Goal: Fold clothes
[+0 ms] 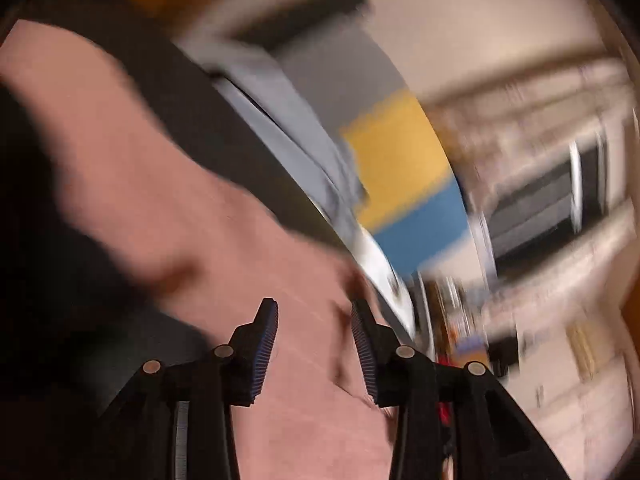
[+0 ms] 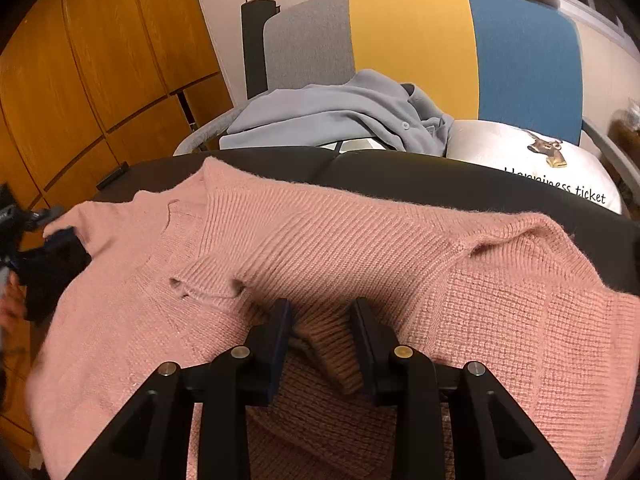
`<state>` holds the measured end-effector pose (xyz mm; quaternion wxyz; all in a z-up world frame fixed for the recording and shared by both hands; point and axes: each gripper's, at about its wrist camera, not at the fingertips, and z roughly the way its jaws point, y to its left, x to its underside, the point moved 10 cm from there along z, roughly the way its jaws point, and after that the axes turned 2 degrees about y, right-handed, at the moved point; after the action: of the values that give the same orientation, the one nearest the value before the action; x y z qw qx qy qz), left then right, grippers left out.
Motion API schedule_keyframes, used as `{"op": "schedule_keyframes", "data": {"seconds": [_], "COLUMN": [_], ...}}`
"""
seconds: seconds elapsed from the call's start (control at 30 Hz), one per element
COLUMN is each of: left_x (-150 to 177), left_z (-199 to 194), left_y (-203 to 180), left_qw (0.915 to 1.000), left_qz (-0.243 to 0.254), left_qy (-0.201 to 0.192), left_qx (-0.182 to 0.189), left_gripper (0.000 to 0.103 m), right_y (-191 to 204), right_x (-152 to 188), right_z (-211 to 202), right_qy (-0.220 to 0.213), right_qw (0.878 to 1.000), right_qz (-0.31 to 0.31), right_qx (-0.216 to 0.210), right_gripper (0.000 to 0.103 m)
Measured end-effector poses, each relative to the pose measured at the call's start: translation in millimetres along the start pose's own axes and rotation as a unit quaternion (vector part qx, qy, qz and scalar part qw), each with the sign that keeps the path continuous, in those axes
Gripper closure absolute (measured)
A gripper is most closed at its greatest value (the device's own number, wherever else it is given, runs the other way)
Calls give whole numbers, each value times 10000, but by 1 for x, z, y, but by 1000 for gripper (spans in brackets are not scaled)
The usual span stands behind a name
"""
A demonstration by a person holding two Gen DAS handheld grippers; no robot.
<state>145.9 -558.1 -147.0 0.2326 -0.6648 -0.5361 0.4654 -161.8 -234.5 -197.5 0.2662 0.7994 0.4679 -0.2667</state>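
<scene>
Two wrist views were given, the left one heavily blurred. In it, the left gripper [image 1: 315,346] was seen with its jaws standing apart and nothing pinched between the blue ribbed pads [image 1: 266,354]; the pink knitted sweater [image 1: 192,208] lay spread beneath and beyond them on a dark surface [image 1: 208,120]. A grey-blue garment [image 1: 280,120] and a chair back banded in grey, yellow and blue [image 1: 400,160] were made out further off.

In the right wrist view, the sweater [image 2: 340,236] was seen laid flat across a dark table [image 2: 440,176]. The right gripper [image 2: 322,344] was held over its near part, jaws narrowly apart, with a ribbed cuff [image 2: 336,356] lying between them; whether the pads pressed on it could not be told. The left gripper [image 2: 52,256] was seen blurred at the sweater's left edge. Behind the table, a grey-blue buttoned shirt [image 2: 340,120] and a white printed cushion [image 2: 520,160] rested on the striped chair [image 2: 420,40], before a wooden cabinet [image 2: 100,60].
</scene>
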Motion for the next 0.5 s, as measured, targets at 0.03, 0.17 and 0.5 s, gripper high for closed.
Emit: {"op": "schedule_keyframes", "data": {"seconds": [0.03, 0.17, 0.5], "left_x": [-16, -68, -115], "left_z": [-21, -85, -101], "left_y": [18, 85, 143], "left_qw": [9994, 9883, 9611], "left_qz": [-230, -1207, -2448], "left_qy": [-236, -904, -1278], "left_qx": [-82, -241, -4], "left_gripper": [64, 61, 60], "right_y": [0, 0, 3], "right_x": [0, 1, 1], "right_z": [0, 1, 3], "right_qy": [1, 5, 21], "right_qw": [10000, 10000, 9992], "right_qz": [-17, -59, -232], "right_qx": [19, 70, 312], "right_gripper": [69, 69, 67]}}
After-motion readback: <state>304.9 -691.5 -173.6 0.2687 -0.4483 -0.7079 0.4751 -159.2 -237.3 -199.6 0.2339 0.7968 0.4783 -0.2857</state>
